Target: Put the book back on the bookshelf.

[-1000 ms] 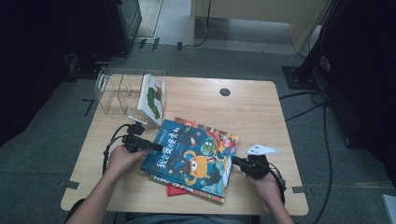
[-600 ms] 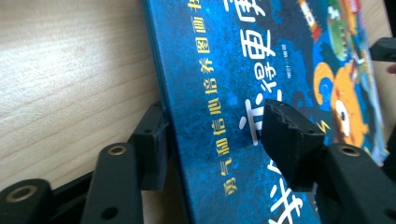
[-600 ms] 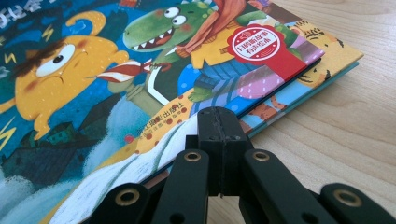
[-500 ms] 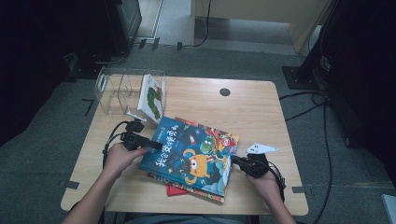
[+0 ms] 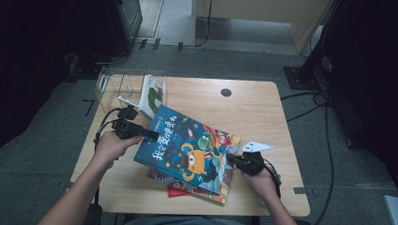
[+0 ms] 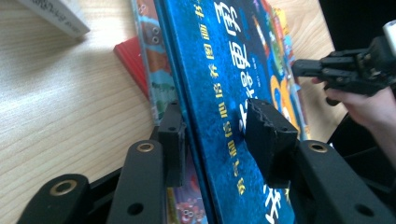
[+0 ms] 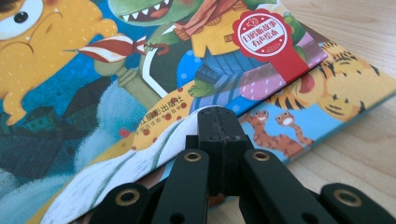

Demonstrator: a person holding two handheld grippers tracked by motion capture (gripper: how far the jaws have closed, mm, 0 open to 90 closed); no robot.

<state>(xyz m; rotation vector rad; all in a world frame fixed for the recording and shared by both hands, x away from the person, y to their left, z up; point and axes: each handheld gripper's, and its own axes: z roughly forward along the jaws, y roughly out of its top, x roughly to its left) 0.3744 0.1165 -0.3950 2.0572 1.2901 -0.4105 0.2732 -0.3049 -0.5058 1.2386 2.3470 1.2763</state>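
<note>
A blue picture book [image 5: 187,150] with a yellow monster on its cover lies on top of a small stack, its left edge raised off the table. My left gripper [image 5: 149,134] is shut on that raised edge; in the left gripper view [image 6: 215,121] one jaw is under the blue book [image 6: 224,70] and one on its cover. My right gripper [image 5: 232,159] is at the stack's right edge. In the right gripper view [image 7: 217,116] its jaws are shut together, tip at the blue book's [image 7: 93,70] lower corner, above a tiger book [image 7: 327,102].
A red book [image 5: 174,191] is at the bottom of the stack. A clear plastic organiser [image 5: 112,82] stands at the back left with a white and green book [image 5: 152,93] upright in it. The wooden table [image 5: 253,112] has a black round hole [image 5: 225,92].
My left gripper has lifted the blue book's left edge higher and drifted towards the back. The book tilts more steeply. The right gripper has stayed put.
</note>
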